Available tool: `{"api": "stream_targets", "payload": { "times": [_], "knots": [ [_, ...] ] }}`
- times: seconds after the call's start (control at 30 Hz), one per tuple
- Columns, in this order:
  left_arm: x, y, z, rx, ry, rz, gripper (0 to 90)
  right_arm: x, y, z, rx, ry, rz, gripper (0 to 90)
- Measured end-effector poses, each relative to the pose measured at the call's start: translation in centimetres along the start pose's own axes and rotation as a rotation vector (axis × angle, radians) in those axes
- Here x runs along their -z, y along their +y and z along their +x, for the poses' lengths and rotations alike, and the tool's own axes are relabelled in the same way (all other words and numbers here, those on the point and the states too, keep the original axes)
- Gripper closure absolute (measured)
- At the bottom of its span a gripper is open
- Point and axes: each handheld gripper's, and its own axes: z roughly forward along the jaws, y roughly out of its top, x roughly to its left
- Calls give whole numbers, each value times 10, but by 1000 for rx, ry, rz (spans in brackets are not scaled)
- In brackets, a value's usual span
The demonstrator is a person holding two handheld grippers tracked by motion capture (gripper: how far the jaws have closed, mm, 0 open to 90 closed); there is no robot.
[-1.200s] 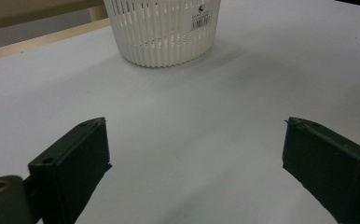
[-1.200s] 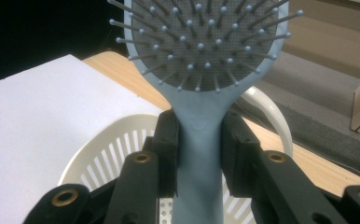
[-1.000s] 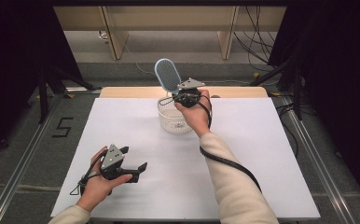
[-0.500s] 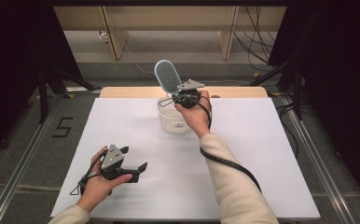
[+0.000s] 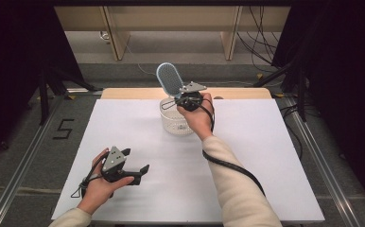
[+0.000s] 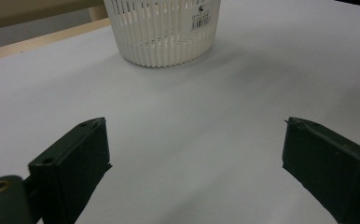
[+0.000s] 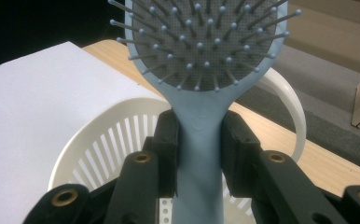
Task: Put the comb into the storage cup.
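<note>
Hairbrush (image 7: 201,60), pale blue, is clenched by its handle in the right hand-held gripper (image 5: 186,100), head up and directly above the white slatted basket (image 5: 177,118) at the far middle of the bench (image 5: 265,156). The left hand-held gripper (image 5: 132,165) rests near the front edge, jaws wide apart and holding nothing. Risk: the smooth, tapering handle may slip, or the brush may catch the basket's handle and tip it. Count: one hairbrush, one basket, two grippers.
</note>
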Motion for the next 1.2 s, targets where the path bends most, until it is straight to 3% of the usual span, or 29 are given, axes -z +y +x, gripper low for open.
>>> {"api": "stream_targets", "payload": {
  "times": [1.2],
  "knots": [
    [0, 0, 0, 1, -1, 1, 69, -3, -7, 0, 21, 2, 26, 703]
  ]
}}
